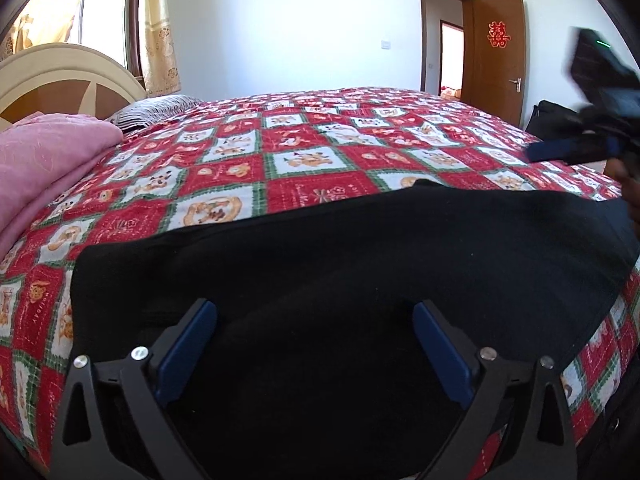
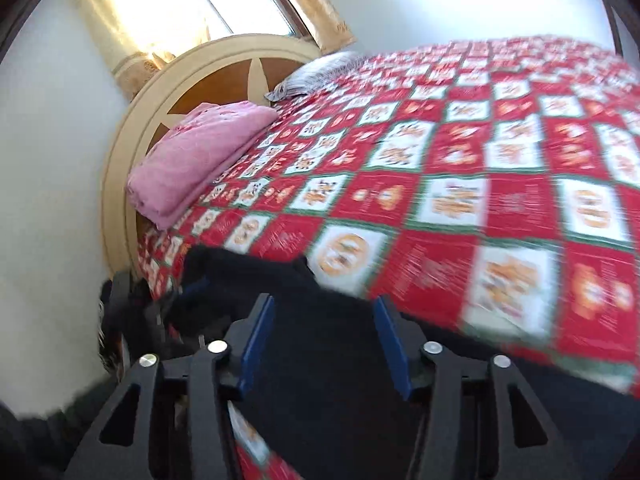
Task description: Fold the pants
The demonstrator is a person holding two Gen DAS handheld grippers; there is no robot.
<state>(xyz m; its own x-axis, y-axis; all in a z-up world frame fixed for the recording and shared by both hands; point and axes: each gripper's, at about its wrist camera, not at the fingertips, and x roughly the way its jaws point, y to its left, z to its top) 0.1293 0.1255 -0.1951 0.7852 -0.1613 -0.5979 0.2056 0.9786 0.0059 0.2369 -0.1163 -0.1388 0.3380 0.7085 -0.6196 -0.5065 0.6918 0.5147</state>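
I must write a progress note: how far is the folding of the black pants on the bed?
Done: the black pants lie flat on the checked bedspread, apparently folded lengthwise. In hand: nothing is gripped; the left claw is open over the fabric, and the right claw holds nothing visible. Left: the crosswise folds.

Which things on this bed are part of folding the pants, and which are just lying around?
Part of the job: black pants; left tongs, open over the pants; right tongs, open.

Just lying about: folded pink blanket; striped pillow; patchwork bedspread underneath.
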